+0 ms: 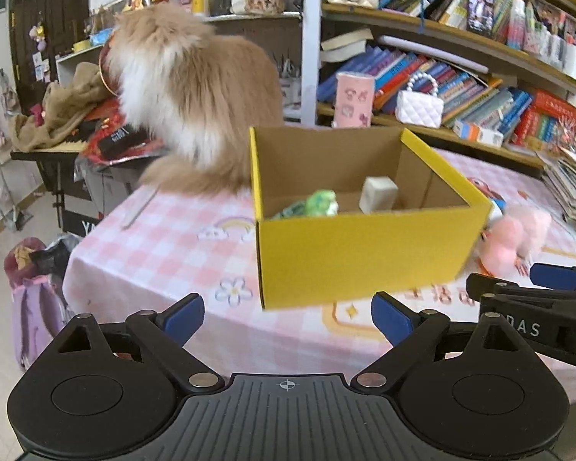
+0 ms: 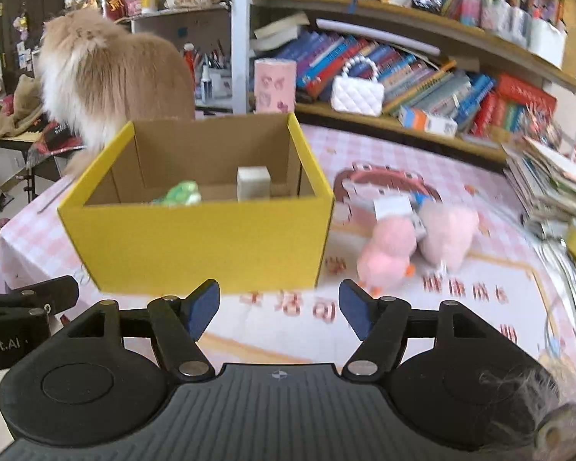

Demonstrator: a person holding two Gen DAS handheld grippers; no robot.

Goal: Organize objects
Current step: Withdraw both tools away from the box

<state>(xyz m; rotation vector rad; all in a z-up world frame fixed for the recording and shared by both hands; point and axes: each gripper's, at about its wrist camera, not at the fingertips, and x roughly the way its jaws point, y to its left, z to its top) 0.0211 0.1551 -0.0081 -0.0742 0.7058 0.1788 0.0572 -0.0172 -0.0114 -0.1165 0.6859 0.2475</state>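
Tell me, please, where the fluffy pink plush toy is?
In the right wrist view, the fluffy pink plush toy lies on the checked tablecloth, right of the yellow cardboard box.

Yellow box (image 2: 196, 246), pink plush (image 2: 388, 257), pink-checked tablecloth (image 1: 165, 253)

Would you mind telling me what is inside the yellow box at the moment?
Inside the yellow box a green toy and a white block show above its front wall. Their lower parts and the floor of the box are hidden by that wall.
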